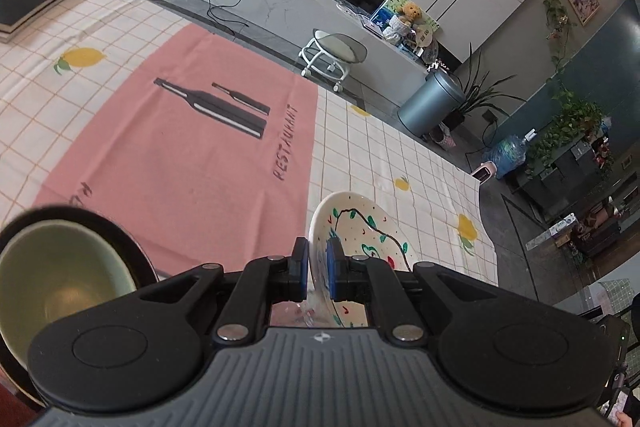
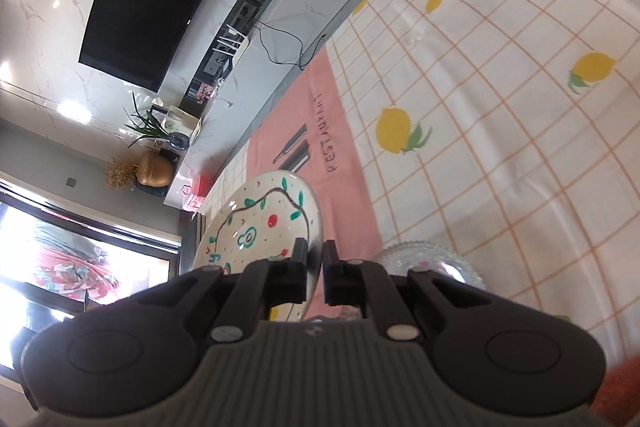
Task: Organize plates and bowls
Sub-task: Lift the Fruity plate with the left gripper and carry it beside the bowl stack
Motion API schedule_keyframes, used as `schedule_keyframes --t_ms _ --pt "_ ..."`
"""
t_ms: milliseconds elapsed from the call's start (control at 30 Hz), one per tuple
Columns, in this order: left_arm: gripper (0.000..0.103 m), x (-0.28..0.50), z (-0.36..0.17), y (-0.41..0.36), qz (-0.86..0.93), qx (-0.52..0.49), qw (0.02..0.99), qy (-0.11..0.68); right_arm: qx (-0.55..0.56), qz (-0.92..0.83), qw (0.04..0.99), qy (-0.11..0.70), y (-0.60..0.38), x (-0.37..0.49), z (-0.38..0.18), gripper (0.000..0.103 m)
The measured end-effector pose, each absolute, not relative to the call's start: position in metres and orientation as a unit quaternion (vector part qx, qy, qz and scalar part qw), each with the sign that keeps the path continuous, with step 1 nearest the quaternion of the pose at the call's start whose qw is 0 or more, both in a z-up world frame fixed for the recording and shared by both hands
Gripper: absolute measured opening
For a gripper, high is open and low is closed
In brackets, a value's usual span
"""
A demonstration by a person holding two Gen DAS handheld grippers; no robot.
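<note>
Both grippers pinch the rim of the same painted plate point(image 1: 360, 227), held tilted above the checked tablecloth point(image 1: 380, 155). The left gripper point(image 1: 318, 269) clamps its lower left edge; the right gripper point(image 2: 315, 273) clamps its lower right. A green bowl point(image 1: 60, 279) sits at lower left, a glass dish point(image 2: 432, 261) at lower centre-right.

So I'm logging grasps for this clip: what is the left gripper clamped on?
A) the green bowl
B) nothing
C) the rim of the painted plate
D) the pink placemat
C: the left gripper has its blue pads on either side of the painted plate rim; the green bowl sits apart.
</note>
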State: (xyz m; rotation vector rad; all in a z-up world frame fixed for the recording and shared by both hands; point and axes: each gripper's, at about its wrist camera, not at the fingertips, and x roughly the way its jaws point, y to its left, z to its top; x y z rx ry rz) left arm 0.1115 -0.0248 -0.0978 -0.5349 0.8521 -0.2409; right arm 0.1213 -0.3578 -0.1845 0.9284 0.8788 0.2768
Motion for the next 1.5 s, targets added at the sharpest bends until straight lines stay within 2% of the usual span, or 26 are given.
schedule_keyframes --t_ms 300,667,1500 --pt "0.010 0.083 -0.130 -0.043 -0.114 -0.267 0.854 0.433 0.408 0.117 0.800 0.424 -0.387 0.084 -0.198 0.005" --pt "0.010 0.071 -0.167 -0.045 -0.084 -0.264 0.850 0.449 0.357 0.104 0.811 0.451 -0.375 0.087 -0.217 0.005" --pt "0.011 0.076 -0.182 -0.051 -0.074 -0.230 0.861 0.448 0.289 0.092 0.828 0.471 -0.354 0.099 -0.225 0.006"
